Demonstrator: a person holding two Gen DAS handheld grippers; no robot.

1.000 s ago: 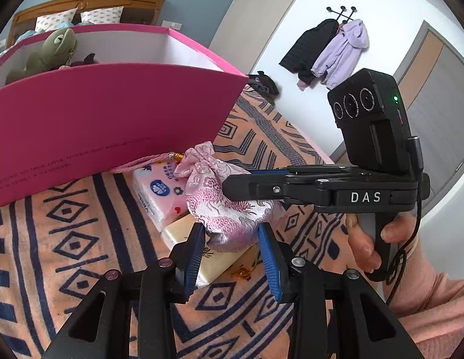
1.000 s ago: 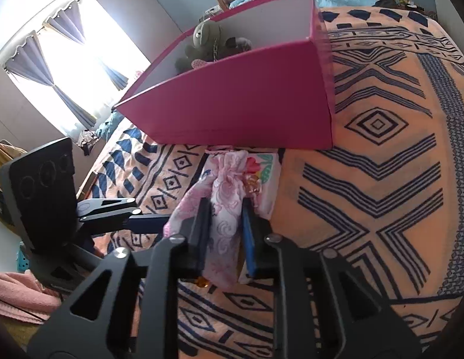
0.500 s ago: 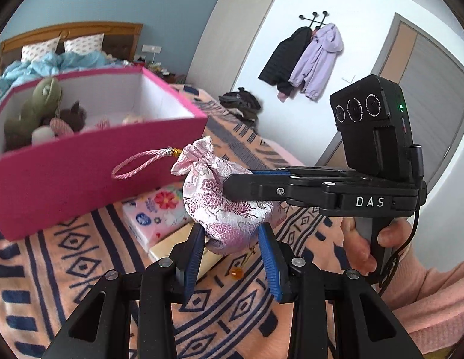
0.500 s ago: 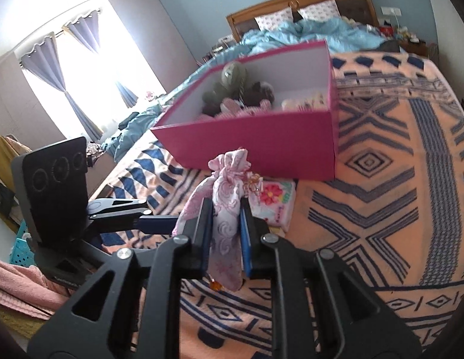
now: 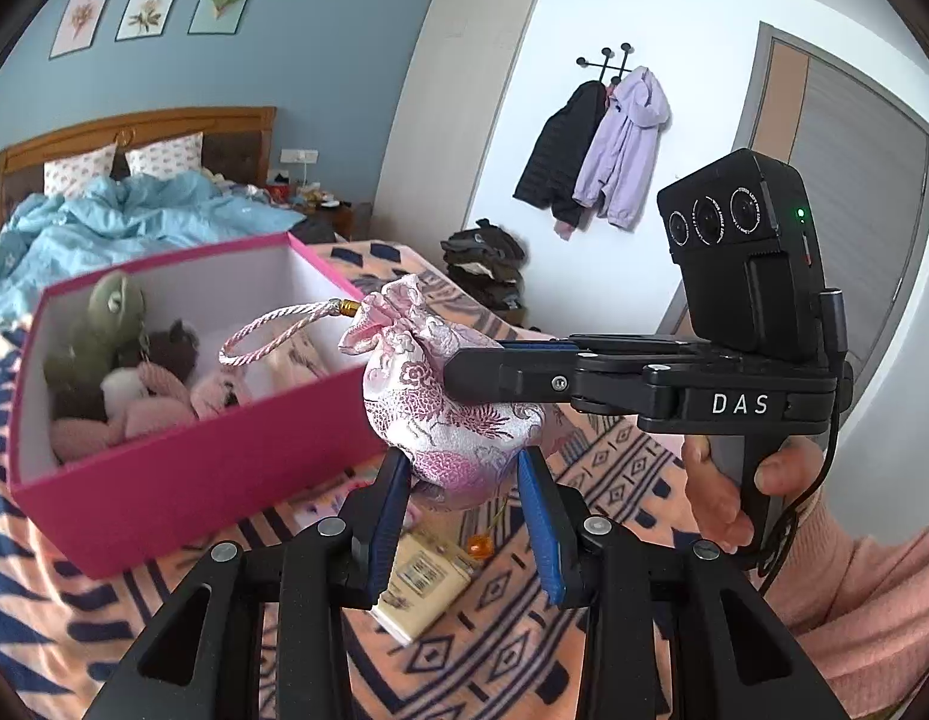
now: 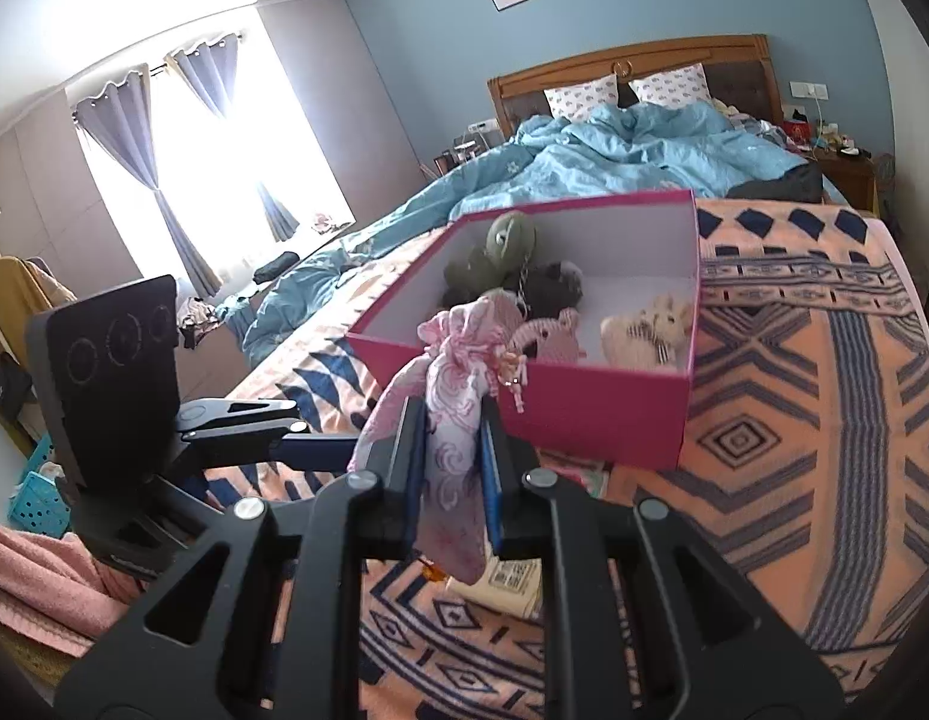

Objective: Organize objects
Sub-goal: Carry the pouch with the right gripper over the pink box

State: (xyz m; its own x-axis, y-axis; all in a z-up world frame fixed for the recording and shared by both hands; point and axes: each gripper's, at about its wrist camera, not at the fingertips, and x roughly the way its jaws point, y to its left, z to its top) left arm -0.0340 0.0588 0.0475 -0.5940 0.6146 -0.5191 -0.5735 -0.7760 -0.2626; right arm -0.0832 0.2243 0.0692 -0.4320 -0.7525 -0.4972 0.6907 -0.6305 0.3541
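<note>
Both claws grip one pink brocade pouch point(image 5: 452, 414), lifted clear of the bed. The left claw point(image 5: 464, 498) clamps the pouch's rounded bottom between its blue pads, while the right claw point(image 6: 453, 468), entering the left view from 3 o'clock, pinches the pouch's side. The pouch's cord point(image 5: 266, 330) loops out toward 10 o'clock. At 10 o'clock from the pouch sits an open pink box point(image 5: 182, 480) on the patterned blanket point(image 6: 794, 420), holding plush toys point(image 5: 113, 330). Under the pouch, at 6 o'clock, a cream packet point(image 5: 422, 582) lies on the blanket. A hand point(image 5: 728, 492) holds the right claw's handle.
</note>
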